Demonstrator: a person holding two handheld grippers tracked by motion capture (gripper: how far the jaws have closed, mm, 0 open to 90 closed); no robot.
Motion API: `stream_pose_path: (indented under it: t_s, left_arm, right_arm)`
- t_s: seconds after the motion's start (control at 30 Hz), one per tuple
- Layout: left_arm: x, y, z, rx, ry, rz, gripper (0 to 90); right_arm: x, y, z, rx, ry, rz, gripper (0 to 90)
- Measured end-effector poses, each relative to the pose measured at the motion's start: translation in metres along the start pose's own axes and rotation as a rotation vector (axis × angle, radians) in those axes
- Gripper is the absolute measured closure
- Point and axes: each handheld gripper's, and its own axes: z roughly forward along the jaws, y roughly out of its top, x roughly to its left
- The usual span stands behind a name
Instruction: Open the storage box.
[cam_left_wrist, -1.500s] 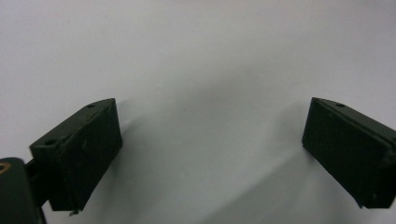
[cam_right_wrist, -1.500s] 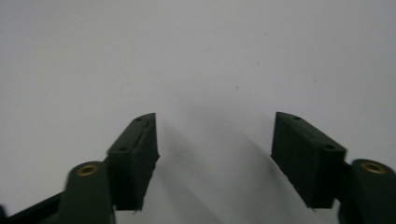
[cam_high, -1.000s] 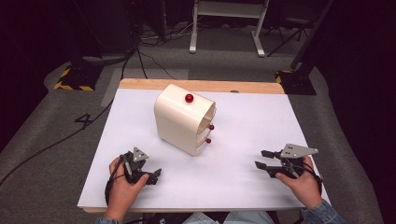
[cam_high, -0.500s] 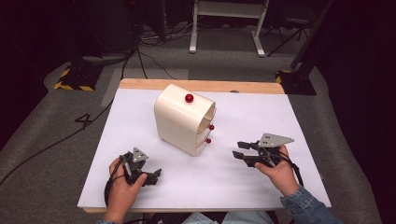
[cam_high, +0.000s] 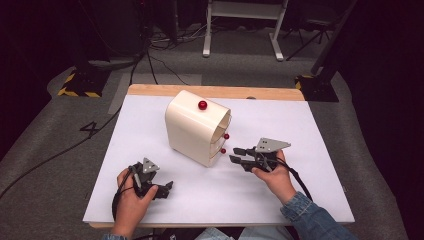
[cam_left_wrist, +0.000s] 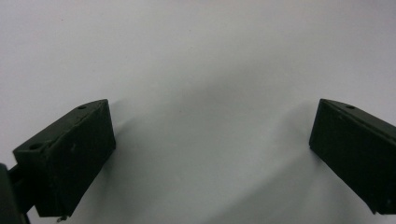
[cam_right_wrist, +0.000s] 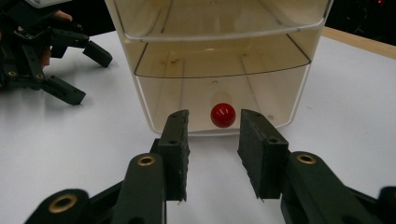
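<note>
Scene: white table (cam_high: 310, 200), wooden strip along its far edge, dark floor around it
Cabinet: small cream drawer cabinet (cam_high: 192, 131) stands on the table, left of middle, drawer fronts turned toward my right hand
Cabinet top: red knob (cam_high: 202, 105) on the top face
Drawers: clear see-through fronts, stacked; in the right gripper view I count at least two upper ones above the bottom drawer (cam_right_wrist: 224, 98)
Bottom knob: red ball (cam_right_wrist: 222, 115) on the bottom drawer front, low and centred
Other knobs: high view shows two red knobs on the front, upper one (cam_high: 226, 136), lower one (cam_high: 223, 150)
Right tongs: my right gripper (cam_high: 239, 154) points at the cabinet front, just beside the lower knob, not touching it
Right tongs state: released, jaws apart with a clear gap; the red ball sits in line with that gap but farther off, nothing between the pads
Right tongs height: low, jaws close over the table
Left tongs: my left gripper (cam_high: 169, 187) rests near the front left of the table, well apart from the cabinet
Left tongs state: released, jaws spread wide in the left gripper view, bare white table between them, gripping nothing
Left tongs seen from right: my left gripper (cam_right_wrist: 70, 70) shows at upper left of the right gripper view, jaws open
Hands: my right hand (cam_high: 272, 175) wraps the right tongs, denim sleeve (cam_high: 310, 217) behind it
</note>
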Motion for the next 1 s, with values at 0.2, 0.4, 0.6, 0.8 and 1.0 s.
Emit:
stream_pose_path:
  t_s: [0.2, 0.4, 0.6, 0.8, 1.0]
  left_arm:
    - [0.000, 0.000, 0.000, 0.002, 0.000, 0.001, 0.2]
    - [0.000, 0.000, 0.000, 0.002, -0.001, 0.000, 0.2]
    - [0.000, 0.000, 0.000, 0.000, 0.000, 0.000, 0.2]
    - [0.000, 0.000, 0.000, 0.002, -0.001, -0.001, 0.1]
    - [0.000, 0.000, 0.000, 0.002, -0.001, -0.002, 0.1]
  right_arm:
    - [-0.006, -0.002, 0.016, 0.013, -0.001, 0.004, 64.2]
    - [-0.009, -0.004, 0.028, 0.029, 0.003, 0.004, 64.2]
    - [-0.012, -0.007, 0.040, 0.035, 0.018, 0.007, 72.9]
    - [-0.012, -0.007, 0.039, 0.034, 0.021, -0.012, 74.3]
    - [-0.011, -0.007, 0.038, 0.034, 0.019, -0.007, 74.6]
